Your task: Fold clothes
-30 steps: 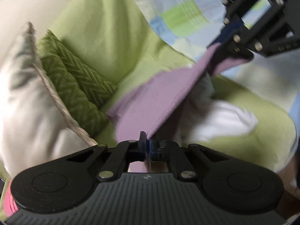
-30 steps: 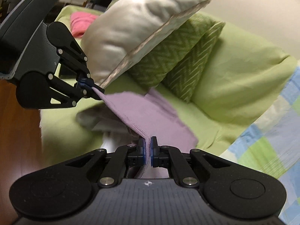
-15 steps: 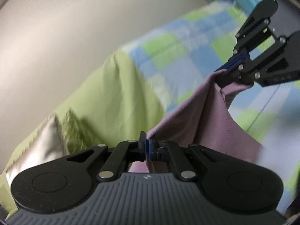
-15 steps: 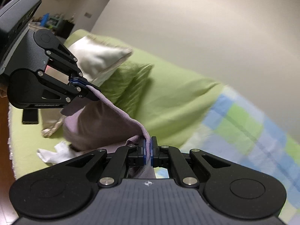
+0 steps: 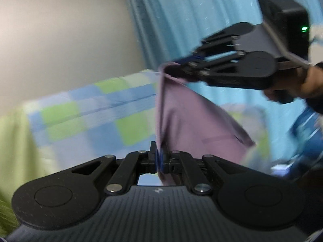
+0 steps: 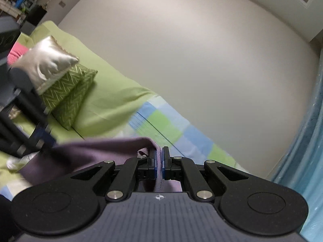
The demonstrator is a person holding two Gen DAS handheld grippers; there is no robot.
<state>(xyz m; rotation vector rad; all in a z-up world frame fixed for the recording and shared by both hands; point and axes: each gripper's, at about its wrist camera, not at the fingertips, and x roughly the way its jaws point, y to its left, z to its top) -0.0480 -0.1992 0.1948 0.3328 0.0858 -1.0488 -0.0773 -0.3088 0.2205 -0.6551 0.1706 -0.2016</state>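
Note:
A mauve garment (image 5: 187,119) hangs in the air between both grippers. My left gripper (image 5: 158,157) is shut on one edge of it, low in the left wrist view. The right gripper (image 5: 181,63) pinches the other corner higher up, held by a hand (image 5: 302,84) at the right. In the right wrist view the right gripper (image 6: 159,160) is shut on the mauve garment (image 6: 84,153), which runs left toward the blurred left gripper (image 6: 43,139). The cloth's lower part hangs out of sight below the grippers.
A bed with a green sheet (image 6: 105,92) and a blue-green checked blanket (image 5: 90,117) lies below. A white pillow (image 6: 44,64) rests on green patterned cushions (image 6: 68,92); a pink cloth (image 6: 17,53) lies far left. Blue curtains (image 5: 191,20) hang behind; a white cloth (image 6: 14,162) lies on the sheet.
Both grippers have lifted the mauve garment up off the bed and swung toward the curtain side. The cloth now hangs free instead of lying over the sheet.

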